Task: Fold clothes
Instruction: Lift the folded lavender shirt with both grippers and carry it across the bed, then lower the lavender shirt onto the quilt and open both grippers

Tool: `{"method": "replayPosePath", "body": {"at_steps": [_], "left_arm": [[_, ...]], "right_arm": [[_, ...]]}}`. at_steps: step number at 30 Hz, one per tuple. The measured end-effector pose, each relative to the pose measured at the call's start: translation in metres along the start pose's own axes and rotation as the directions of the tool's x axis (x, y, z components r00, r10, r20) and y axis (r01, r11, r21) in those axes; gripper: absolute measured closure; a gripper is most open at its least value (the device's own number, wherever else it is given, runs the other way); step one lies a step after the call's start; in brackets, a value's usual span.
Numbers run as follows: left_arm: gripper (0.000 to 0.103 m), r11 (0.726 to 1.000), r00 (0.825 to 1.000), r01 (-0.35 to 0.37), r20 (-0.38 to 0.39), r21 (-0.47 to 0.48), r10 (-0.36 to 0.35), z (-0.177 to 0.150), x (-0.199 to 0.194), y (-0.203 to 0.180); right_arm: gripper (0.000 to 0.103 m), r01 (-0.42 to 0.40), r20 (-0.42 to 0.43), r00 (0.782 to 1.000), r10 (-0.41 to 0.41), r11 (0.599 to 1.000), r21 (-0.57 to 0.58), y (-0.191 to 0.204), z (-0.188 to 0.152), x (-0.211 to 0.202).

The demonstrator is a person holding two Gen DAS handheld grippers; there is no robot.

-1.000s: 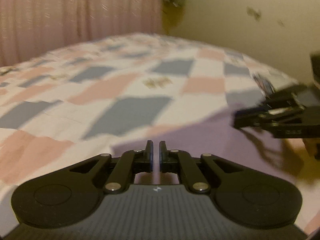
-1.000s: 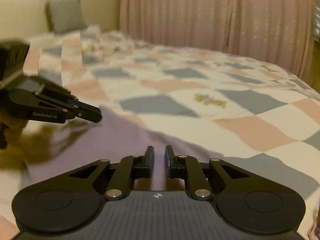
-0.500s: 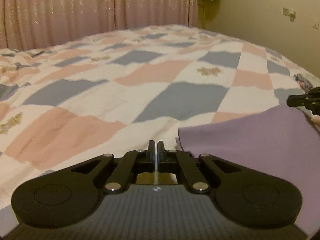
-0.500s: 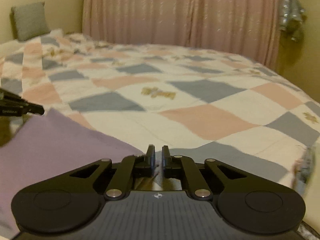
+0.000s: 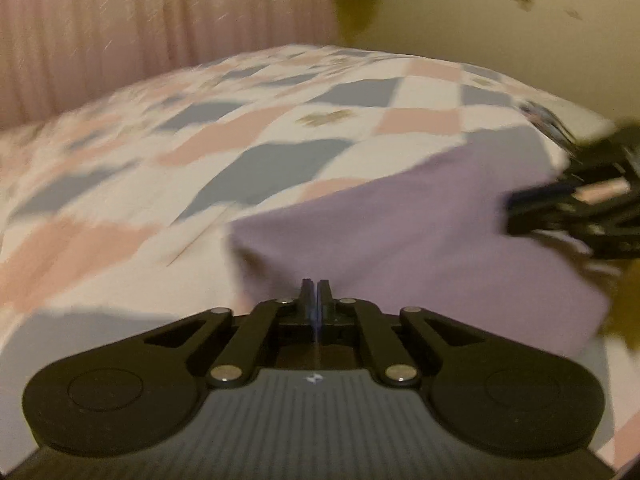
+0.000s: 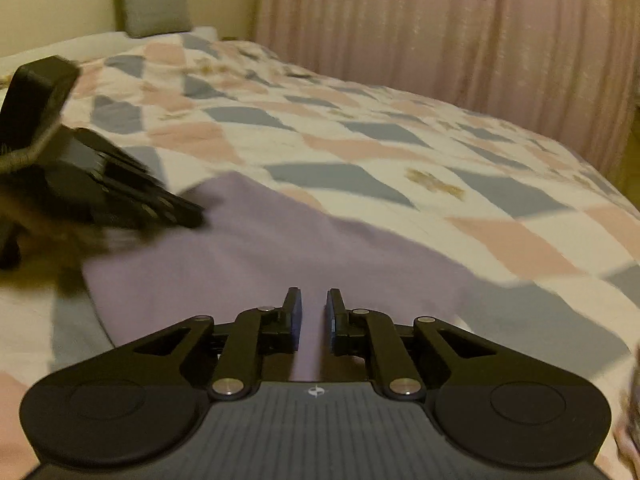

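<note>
A flat piece of lilac-purple cloth [image 6: 280, 256] lies on the bed's patchwork quilt of pink, grey-blue and white diamonds [image 6: 360, 144], and both tools now sit over it again: 0.5 s ago each camera faced out across the quilt with the cloth off to 1 side, and now the cloth fills the ground directly ahead of both. The left gripper [image 5: 315, 292] has its 2 fingers pressed nearly together with only a sliver of a gap; the cloth's near edge runs right up to the tips, but motion blur makes it hard to say whether fabric is pinched there, so I cannot tell what it holds. The right gripper [image 6: 313, 312] stands a little apart at the tips, with purple visible through the gap and nothing clamped. Each tool also shows in the other's view, at the cloth's side edge. I read the swing back as the 2 tools returning to take the near edge for another fold; the cloth looks like a neat rectangle, so the folding seems partly done. No basket, box or other container is in view; a grey square pillow [image 6: 154, 0] rests against the wall at the head of the bed.
</note>
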State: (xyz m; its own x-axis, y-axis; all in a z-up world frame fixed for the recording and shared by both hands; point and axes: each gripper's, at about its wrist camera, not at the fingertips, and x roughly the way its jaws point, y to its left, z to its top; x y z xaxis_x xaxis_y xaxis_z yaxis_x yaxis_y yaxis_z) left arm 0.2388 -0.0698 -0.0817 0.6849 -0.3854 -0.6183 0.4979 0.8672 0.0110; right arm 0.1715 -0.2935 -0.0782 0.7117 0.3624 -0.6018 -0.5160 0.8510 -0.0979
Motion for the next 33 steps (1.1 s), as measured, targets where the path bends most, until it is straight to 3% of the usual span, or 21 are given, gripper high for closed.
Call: {"method": "replayPosePath", "body": {"at_steps": [3,6,11,14,16,19,22,25,28,30,33], "left_arm": [[0.101,0.999,0.999,-0.032,-0.001,0.004,0.032,-0.001,-0.008,0.010],[0.103,0.996,0.996,-0.085,0.020,-0.008,0.085,0.003,-0.021,0.013],[0.103,1.000,0.997,0.015,0.081,-0.010,-0.014,-0.007,-0.063,-0.012],[0.102,0.998,0.998,0.049,0.040,0.042,-0.051,-0.028,-0.070,-0.032],[0.102,0.998,1.000,0.020,-0.006,0.056,-0.019,-0.045,-0.066,-0.031],[0.102,1.000,1.000,-0.017,-0.003,-0.004,0.017,-0.052,-0.078,-0.012],[0.102,0.995,0.997,-0.080,0.029,0.056,0.078,-0.050,-0.097,-0.012],[0.100,0.982,0.997,-0.069,0.054,0.178,0.060,-0.053,-0.110,-0.032],[0.094,0.981,0.999,-0.013,0.036,0.194,0.006,-0.058,-0.104,-0.047],[0.094,0.981,1.000,-0.011,-0.007,0.195,0.012,-0.062,-0.091,-0.052],[0.094,0.979,1.000,-0.023,-0.010,0.202,0.025,-0.062,-0.091,-0.050]], "right_arm": [[0.093,0.045,-0.008,0.999,-0.045,0.996,0.075,-0.018,-0.011,-0.014],[0.090,0.051,0.026,0.998,-0.055,0.991,0.126,-0.011,-0.012,-0.036],[0.088,-0.055,0.068,0.997,0.048,0.994,0.098,0.032,-0.010,-0.054],[0.088,-0.088,0.039,0.995,0.087,0.996,0.025,0.056,-0.010,-0.045],[0.088,-0.074,-0.001,0.997,0.074,0.997,0.005,0.060,-0.014,-0.039],[0.088,-0.033,0.008,0.999,0.033,0.996,0.079,0.046,-0.020,-0.051],[0.087,-0.008,0.029,1.000,0.004,0.993,0.119,0.037,-0.026,-0.070],[0.087,-0.010,0.025,1.000,0.007,0.992,0.123,0.040,-0.032,-0.074],[0.086,-0.038,0.011,0.999,0.036,0.986,0.165,0.044,-0.035,-0.064],[0.086,-0.022,-0.023,0.999,0.027,0.985,0.173,0.042,-0.039,-0.058],[0.087,0.013,-0.044,0.999,-0.004,0.983,0.184,0.033,-0.048,-0.066]]}}
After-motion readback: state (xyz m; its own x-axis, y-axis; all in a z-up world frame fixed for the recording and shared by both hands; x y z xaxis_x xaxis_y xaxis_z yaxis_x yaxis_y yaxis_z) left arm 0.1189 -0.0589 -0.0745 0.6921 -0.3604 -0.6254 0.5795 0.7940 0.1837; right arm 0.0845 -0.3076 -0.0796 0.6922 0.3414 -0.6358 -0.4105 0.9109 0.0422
